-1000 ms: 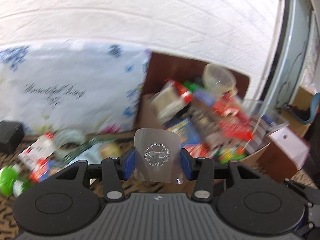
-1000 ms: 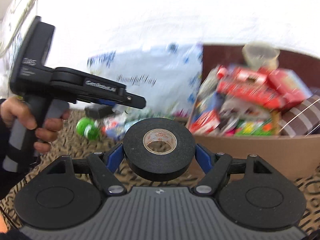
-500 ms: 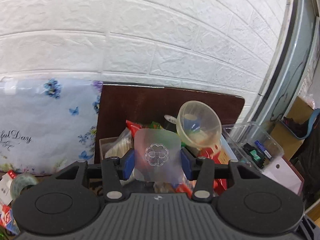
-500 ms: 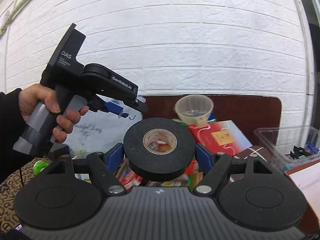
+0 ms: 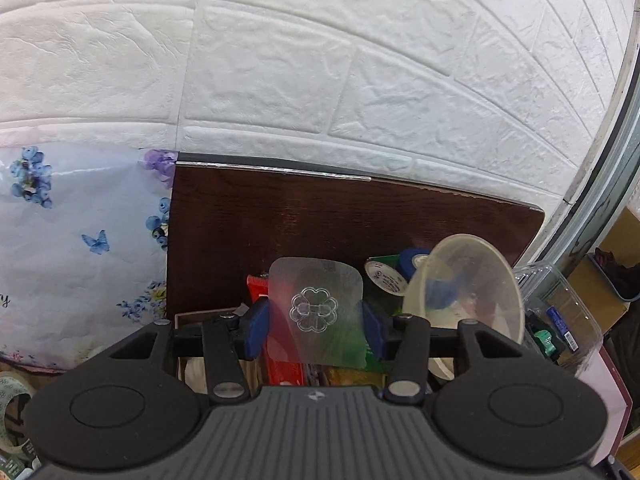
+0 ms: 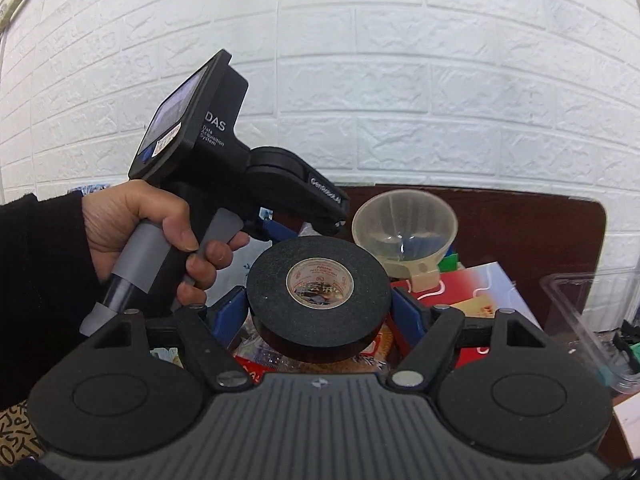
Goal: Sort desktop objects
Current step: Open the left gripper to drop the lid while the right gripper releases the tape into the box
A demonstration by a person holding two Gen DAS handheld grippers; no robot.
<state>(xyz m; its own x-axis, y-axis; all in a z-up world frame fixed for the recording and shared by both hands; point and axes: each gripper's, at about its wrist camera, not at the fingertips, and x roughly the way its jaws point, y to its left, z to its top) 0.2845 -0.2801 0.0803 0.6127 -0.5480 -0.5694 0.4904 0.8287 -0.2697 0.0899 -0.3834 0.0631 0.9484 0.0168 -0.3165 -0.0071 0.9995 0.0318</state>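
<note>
Left wrist view: the left gripper [image 5: 316, 322] clamps a clear plastic tab [image 5: 316, 312] embossed with a clover between its 2 blue pads, above a crowded cardboard box [image 5: 192, 316] against a brown board [image 5: 320, 216]. Right wrist view: the right gripper [image 6: 318, 308] grips a black tape roll [image 6: 318, 292] over what looks like the same box, beside a clear funnel [image 6: 404, 232]. A hand [image 6: 152, 236] holds the left gripper's handle.
</note>
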